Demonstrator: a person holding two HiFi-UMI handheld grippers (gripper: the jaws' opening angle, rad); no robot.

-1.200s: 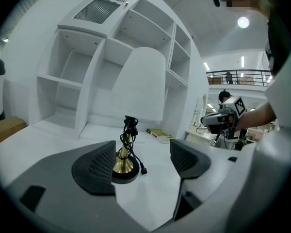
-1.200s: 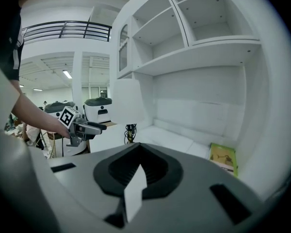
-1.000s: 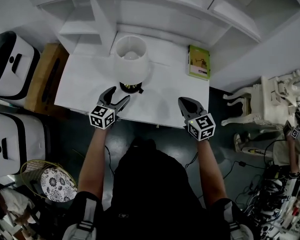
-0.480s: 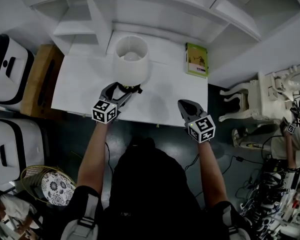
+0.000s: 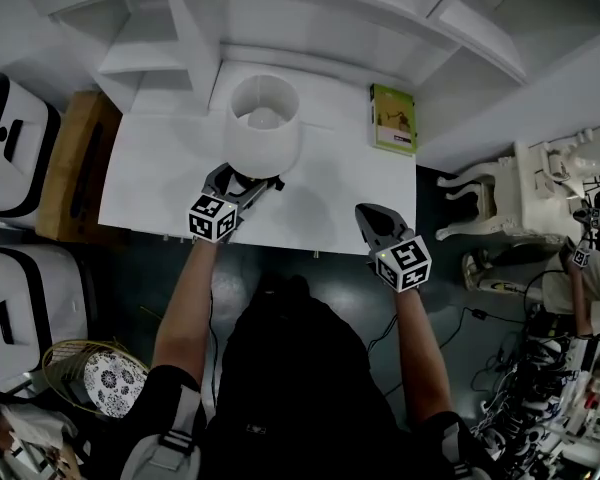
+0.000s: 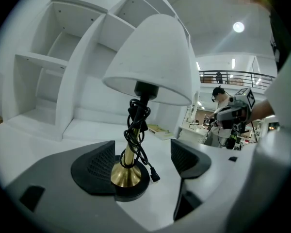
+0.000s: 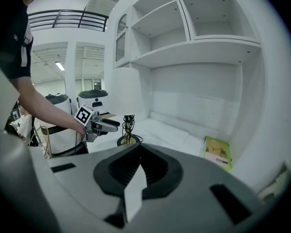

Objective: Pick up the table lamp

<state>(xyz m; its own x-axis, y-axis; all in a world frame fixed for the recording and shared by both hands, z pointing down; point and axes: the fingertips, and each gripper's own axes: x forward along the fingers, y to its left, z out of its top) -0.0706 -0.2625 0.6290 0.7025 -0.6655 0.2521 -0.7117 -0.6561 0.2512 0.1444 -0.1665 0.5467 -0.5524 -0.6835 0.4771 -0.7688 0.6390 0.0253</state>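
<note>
The table lamp (image 5: 264, 138) stands upright on the white table (image 5: 155, 173); it has a white shade, a brass stem (image 6: 130, 153) and a round black base, with its black cord wound round the stem. My left gripper (image 5: 244, 183) is open at the lamp's foot. In the left gripper view (image 6: 140, 161) the stem stands between the two pads, closer to the left pad, with a wide gap to the right one. My right gripper (image 5: 376, 223) hovers over the table's front edge to the right, shut and holding nothing (image 7: 138, 171). From there the lamp (image 7: 127, 101) shows to the left.
A green book (image 5: 394, 119) lies at the table's back right. White shelving (image 5: 310, 18) rises behind the table. White appliances (image 5: 15, 128) and a wooden box (image 5: 75, 163) stand at the left, a white chair (image 5: 510, 198) at the right.
My left gripper has moved forward to the lamp's base, and its open jaws now straddle the stem. The right gripper has hardly moved.
</note>
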